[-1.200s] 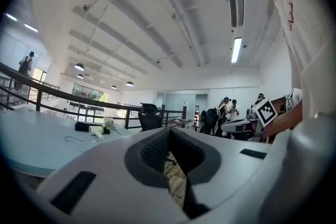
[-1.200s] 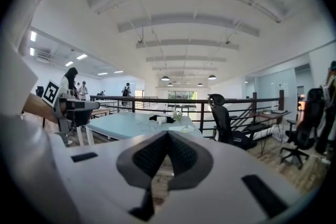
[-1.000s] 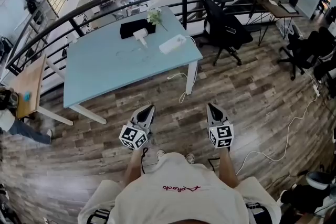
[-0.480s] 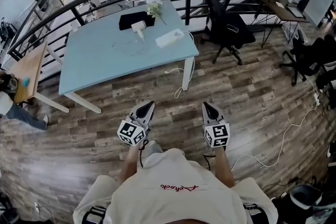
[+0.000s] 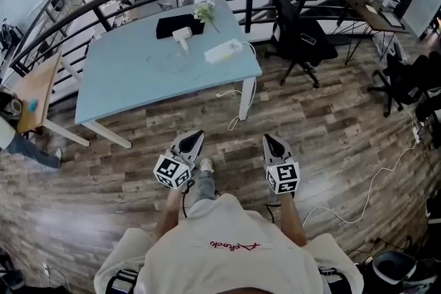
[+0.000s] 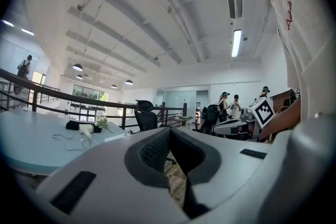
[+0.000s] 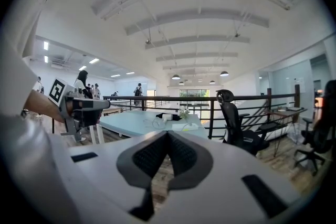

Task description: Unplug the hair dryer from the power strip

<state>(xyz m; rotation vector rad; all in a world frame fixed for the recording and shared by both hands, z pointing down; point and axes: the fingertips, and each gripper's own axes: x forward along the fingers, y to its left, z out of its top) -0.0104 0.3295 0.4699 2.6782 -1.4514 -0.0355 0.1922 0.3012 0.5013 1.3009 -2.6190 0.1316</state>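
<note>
**Grippers.** Your left gripper (image 5: 196, 140) and right gripper (image 5: 268, 141) both have their jaws pressed together with nothing between them. You hold them low over the floor, well apart from the table (image 5: 117, 96).

**Location.** The dryer (image 5: 182, 38) lies on the far part of the table, just beside a black pouch (image 5: 176, 25). The strip (image 5: 224, 51) lies to its right, near the table's corner. A thin cord (image 5: 169, 65) loops on the top between them. The plug itself is too small to make out.

**Handling, as judged.**
- The plug should be small and rigid, held in the strip by friction alone.
- The strip looks light and will likely slide or lift on the smooth top, so pin it down with one gripper.
- Take the plug by its hard body, close to the strip.
- Do not pull on the cord. It is limp, would slip through the pads, and strains at the joint.
- The dryer's smooth plastic shell needs no lifting.
</note>
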